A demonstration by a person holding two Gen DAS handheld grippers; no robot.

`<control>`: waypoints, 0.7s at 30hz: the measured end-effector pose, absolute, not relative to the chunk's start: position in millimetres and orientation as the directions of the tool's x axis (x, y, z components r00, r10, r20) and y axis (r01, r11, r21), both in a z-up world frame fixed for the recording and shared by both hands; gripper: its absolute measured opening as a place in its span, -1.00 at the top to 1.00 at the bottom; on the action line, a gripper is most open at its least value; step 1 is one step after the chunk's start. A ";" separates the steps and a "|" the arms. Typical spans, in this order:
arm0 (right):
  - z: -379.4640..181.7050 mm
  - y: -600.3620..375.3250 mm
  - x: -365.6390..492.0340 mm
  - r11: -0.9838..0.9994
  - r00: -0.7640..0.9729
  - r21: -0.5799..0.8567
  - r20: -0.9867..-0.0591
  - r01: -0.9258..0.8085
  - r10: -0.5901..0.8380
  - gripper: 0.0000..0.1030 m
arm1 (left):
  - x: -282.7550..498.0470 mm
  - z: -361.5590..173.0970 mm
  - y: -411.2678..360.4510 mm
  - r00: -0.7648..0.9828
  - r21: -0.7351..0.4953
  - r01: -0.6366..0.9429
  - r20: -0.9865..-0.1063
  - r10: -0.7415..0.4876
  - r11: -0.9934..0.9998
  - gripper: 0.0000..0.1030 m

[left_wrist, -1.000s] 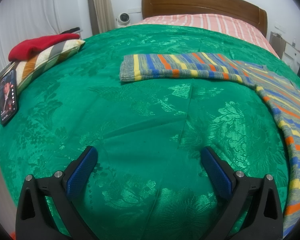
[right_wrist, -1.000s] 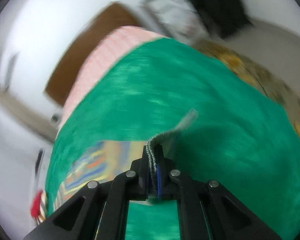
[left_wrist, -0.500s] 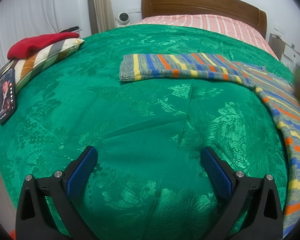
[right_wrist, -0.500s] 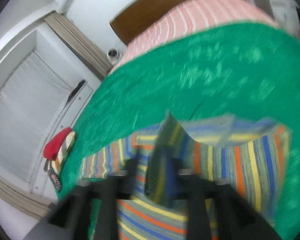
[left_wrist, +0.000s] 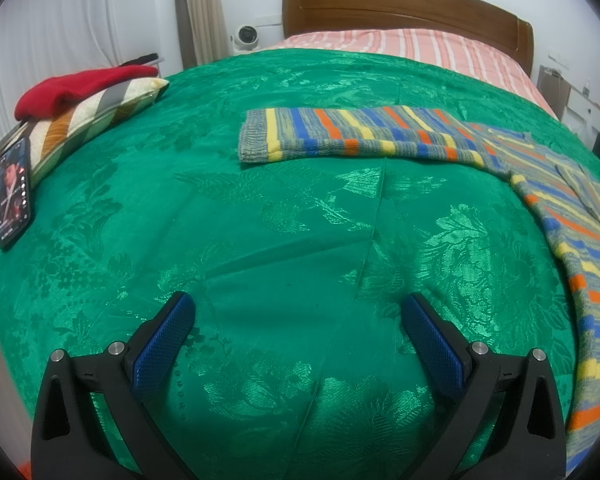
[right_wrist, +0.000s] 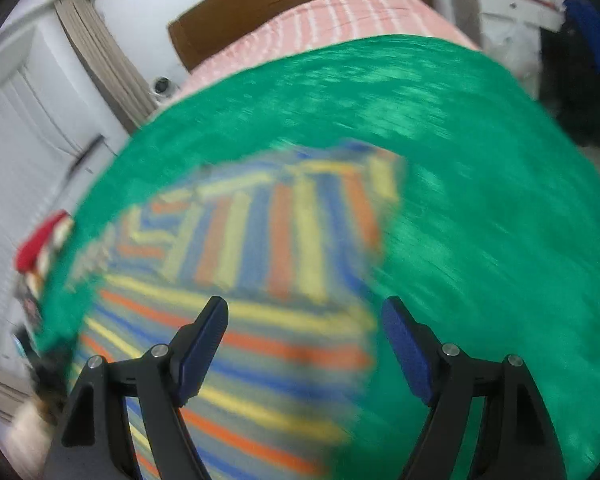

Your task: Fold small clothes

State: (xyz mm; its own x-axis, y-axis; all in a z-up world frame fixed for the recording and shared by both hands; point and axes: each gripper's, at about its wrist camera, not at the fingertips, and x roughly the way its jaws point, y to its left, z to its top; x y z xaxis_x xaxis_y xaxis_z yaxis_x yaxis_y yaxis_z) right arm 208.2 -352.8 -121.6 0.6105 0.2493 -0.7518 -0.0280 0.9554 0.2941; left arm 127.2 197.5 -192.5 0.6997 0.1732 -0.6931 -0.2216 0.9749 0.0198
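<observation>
Lying along the far left edge of the bed, a phone (left_wrist: 13,196) leans by a striped cushion (left_wrist: 95,124) with a red cloth (left_wrist: 75,86) on top; none of it belongs to the job. Nearer the middle, the left gripper (left_wrist: 297,338) hangs low over bare green bedspread (left_wrist: 259,240), its jaws spread wide with nothing between them.

Ahead of it and to the right lies the striped knit garment (left_wrist: 364,136). One long arm of it, probably a sleeve, stretches flat across the bed with its ribbed cuff end pointing left, well apart from the left jaws. The body of the garment runs down the right side of the bed toward the near edge.

Over that body is the right gripper (right_wrist: 304,344). Its jaws have just been opening and now stand wide; nothing is between them, and a folded-over flap of the knit lies flat on the body just ahead. That view is blurred, so finer creases cannot be made out.

My judgement: the outstretched sleeve is the next part to fold in, with its long axis running left to right across the bed. Its cuff end lies closer to the left gripper, which would have to reach forward to take it. The knit looks soft, thick and limp, in blue, yellow, orange and grey bands.
</observation>
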 end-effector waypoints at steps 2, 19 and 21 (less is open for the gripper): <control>-133.2 -373.9 180.8 0.965 0.608 0.260 -0.769 0.021 0.195 -0.53 | 127.1 -192.6 197.4 0.700 0.020 -0.222 -0.693 0.173 0.975 -0.99; -175.4 -419.3 106.0 0.971 0.712 0.225 -0.695 0.086 0.098 -0.61 | 127.2 -192.8 197.3 0.700 0.020 -0.222 -0.692 0.174 0.975 -0.99; -178.6 -418.8 106.2 0.970 0.724 0.234 -0.681 0.072 0.111 -0.69 | 126.7 -192.8 196.9 0.700 0.020 -0.222 -0.692 0.174 0.975 -0.99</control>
